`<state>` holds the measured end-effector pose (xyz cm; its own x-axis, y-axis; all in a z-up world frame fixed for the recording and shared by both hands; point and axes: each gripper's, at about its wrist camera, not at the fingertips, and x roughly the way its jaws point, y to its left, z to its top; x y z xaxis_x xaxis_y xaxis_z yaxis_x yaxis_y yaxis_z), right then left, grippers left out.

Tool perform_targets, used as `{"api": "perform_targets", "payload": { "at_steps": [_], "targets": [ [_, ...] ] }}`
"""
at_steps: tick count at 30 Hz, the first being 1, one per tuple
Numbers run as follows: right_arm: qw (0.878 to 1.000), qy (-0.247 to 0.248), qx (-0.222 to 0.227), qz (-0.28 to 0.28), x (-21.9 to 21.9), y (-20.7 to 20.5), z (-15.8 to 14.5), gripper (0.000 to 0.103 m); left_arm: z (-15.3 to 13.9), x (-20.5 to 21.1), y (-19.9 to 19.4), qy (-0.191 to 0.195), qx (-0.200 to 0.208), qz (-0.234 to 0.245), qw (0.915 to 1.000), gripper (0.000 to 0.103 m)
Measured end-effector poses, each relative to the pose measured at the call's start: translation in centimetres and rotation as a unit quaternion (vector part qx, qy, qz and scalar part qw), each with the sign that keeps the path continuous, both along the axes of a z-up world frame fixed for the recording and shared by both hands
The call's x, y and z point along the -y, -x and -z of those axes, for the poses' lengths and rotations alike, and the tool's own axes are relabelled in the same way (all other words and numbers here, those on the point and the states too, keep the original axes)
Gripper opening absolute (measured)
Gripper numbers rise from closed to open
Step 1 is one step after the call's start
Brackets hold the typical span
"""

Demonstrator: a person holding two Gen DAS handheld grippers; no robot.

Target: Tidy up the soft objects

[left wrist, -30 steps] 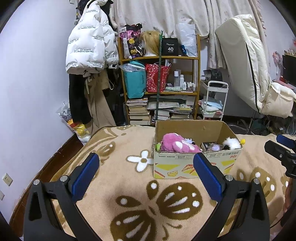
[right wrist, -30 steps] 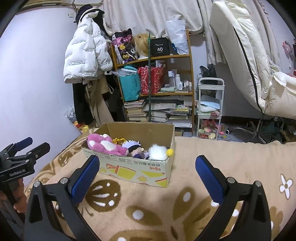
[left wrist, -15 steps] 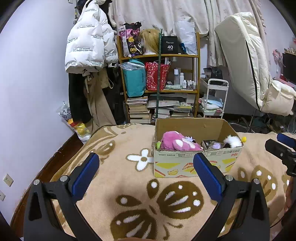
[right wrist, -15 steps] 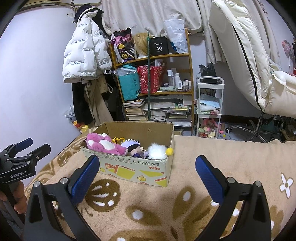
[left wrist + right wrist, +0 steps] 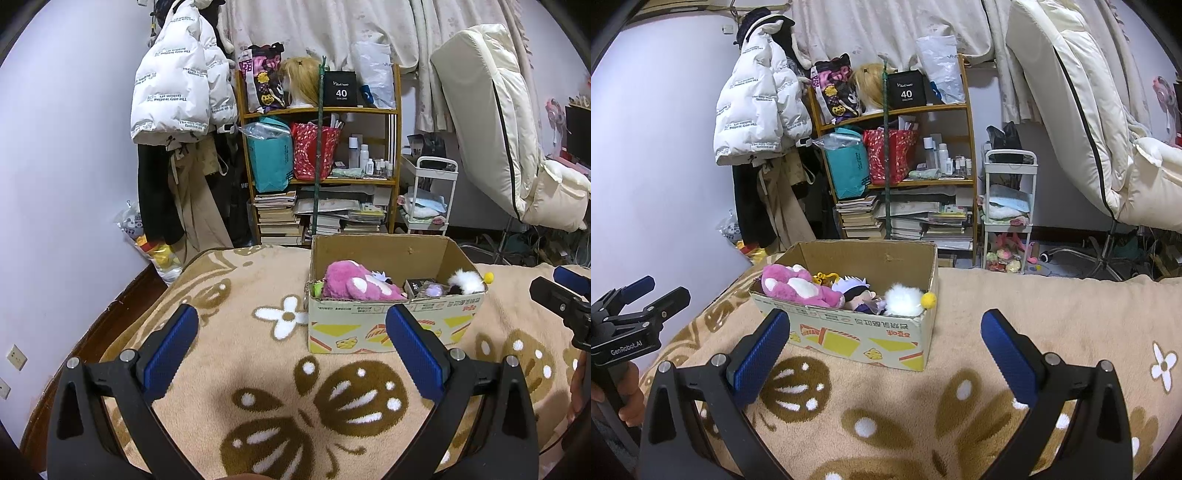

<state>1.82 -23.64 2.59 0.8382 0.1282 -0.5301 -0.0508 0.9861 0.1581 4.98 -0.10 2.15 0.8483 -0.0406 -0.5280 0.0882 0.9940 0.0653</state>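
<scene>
Cardboard box [image 5: 388,325] sits open-topped on the tan flowered blanket [image 5: 236,354], holding the soft toys: a pink plush [image 5: 354,282] at its left end, a white fluffy toy [image 5: 463,280] with a yellow pompom at its right end. Between them, the right wrist view shows a doll with pale lilac hair [image 5: 851,288] and a yellow trinket behind the pink plush; from the left wrist view that middle part is only a dark, unclear jumble.

The left gripper [image 5: 291,332] hovers in front of the box, jaws wide apart and holding nothing, its right pad overlapping the box's front wall. The right gripper [image 5: 886,334] also stands wide and empty, in front of the box and shifted toward its right corner. Each view catches the other gripper only at the frame edge, partly cut off.

Behind the box stand a wooden shelf [image 5: 945,107] of bags, bottles and stacked books, a hanging white puffer jacket [image 5: 177,88] and a small white trolley [image 5: 1008,206].
</scene>
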Motion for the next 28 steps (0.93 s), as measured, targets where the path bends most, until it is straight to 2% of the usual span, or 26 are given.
{"api": "perform_targets", "payload": {
  "at_steps": [28],
  "targets": [
    [1.000,0.000,-0.003,0.001,0.06,0.08,0.12,0.103,0.29,0.17,-0.32,0.000,-0.011,-0.001,0.9999,0.100]
  ]
}}
